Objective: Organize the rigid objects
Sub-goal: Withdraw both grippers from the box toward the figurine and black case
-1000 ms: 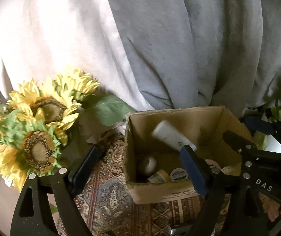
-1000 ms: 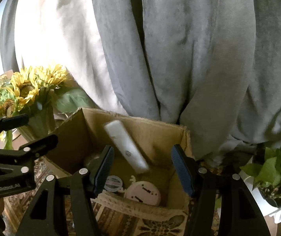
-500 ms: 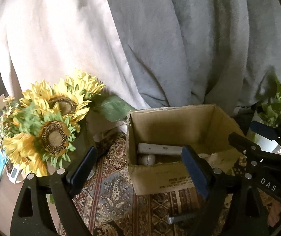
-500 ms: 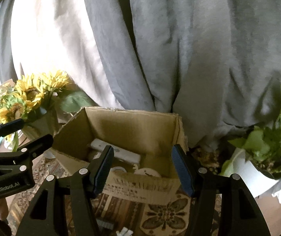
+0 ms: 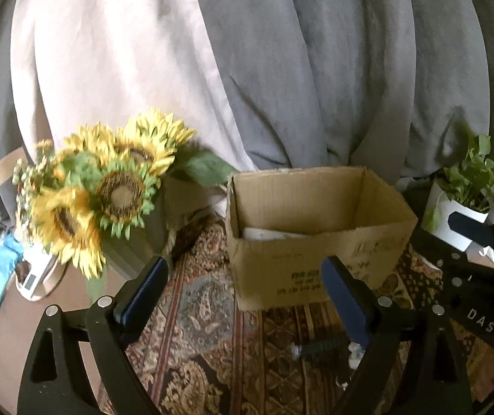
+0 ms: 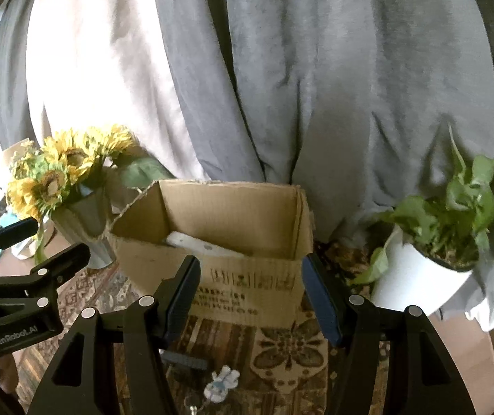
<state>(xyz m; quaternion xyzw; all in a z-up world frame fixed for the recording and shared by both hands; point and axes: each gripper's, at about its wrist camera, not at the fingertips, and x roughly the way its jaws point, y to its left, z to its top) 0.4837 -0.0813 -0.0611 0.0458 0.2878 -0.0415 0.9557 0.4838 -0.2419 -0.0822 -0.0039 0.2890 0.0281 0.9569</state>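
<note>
An open cardboard box (image 5: 316,252) (image 6: 247,283) stands on a patterned rug (image 5: 205,311). A long white remote-like object (image 5: 267,233) (image 6: 198,243) lies inside it, mostly hidden by the front wall. My left gripper (image 5: 243,269) hovers short of the box, jaws opening with nothing between them. My right gripper (image 6: 251,266) is open and empty, also just before the box front. A dark comb-like item (image 5: 319,346) (image 6: 184,359) and a small white-blue keyring figure (image 6: 222,382) lie on the rug below the fingers.
Sunflowers in a grey vase (image 5: 108,186) (image 6: 56,173) stand left of the box. A white pot with a green plant (image 6: 416,276) (image 5: 454,214) stands to the right. Grey and white curtains (image 5: 316,69) hang behind. A small white device (image 5: 32,276) lies at the far left.
Both grippers have drawn back from above the box, so its front wall now hides the contents. The white object went from leaning upright to lying flat inside. The left jaws stand slightly wider.
</note>
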